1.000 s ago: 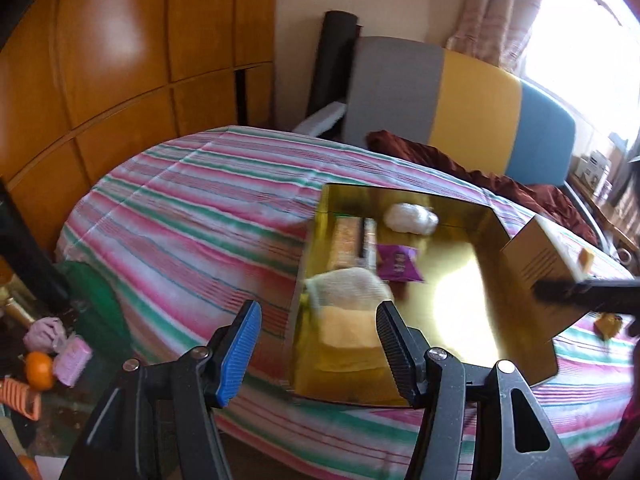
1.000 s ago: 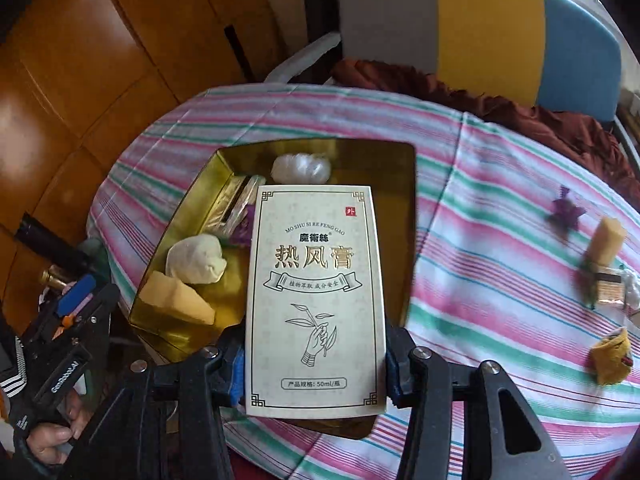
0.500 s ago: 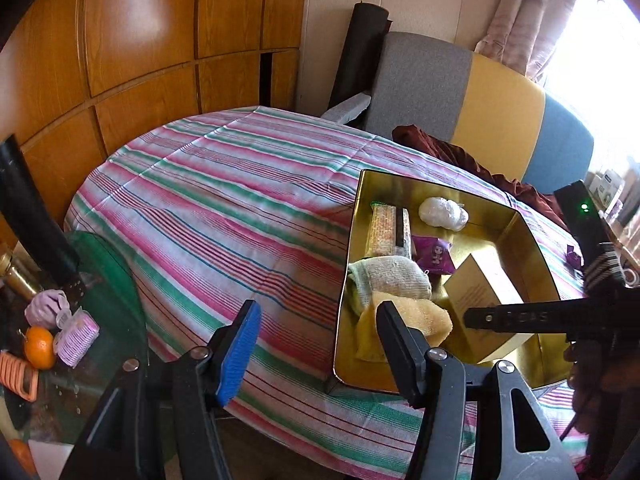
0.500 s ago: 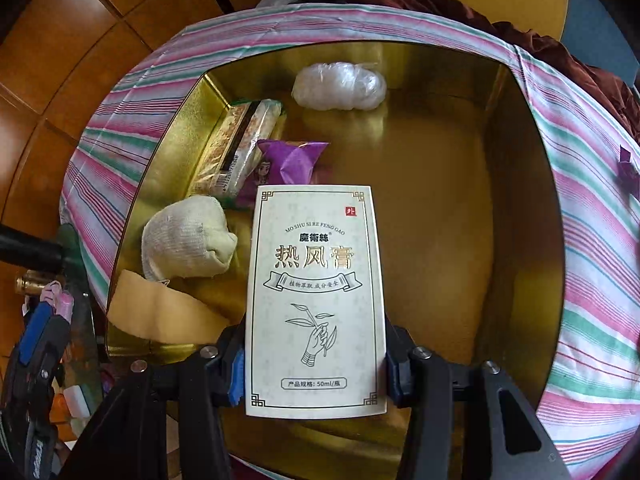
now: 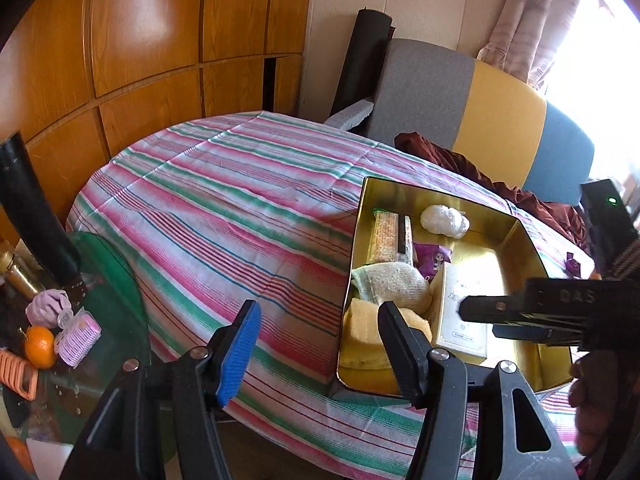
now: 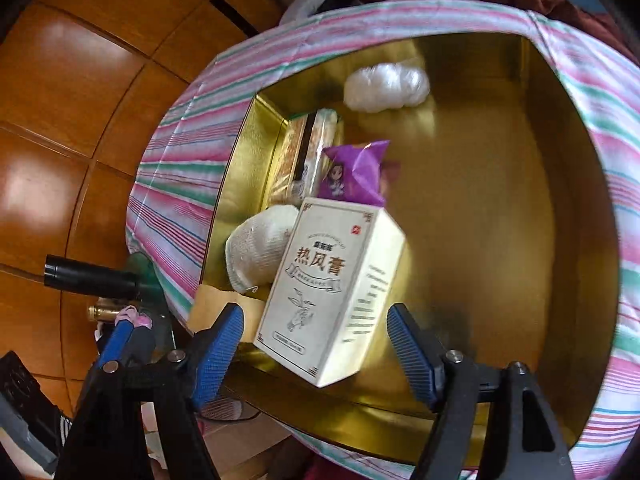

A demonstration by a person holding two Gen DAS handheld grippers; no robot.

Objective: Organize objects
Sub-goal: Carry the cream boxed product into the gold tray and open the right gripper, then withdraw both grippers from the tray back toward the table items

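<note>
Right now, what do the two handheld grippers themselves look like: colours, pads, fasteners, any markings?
Both are black two-finger tools with silver round pivot bolts at the finger bases. The left gripper has a blue ribbed pad on one finger; the other pad faces away and reads black. The right gripper shows blue ribbed pads on both fingers. Seen from the left wrist view, its black body carries raised lettering and a small green light.
</note>
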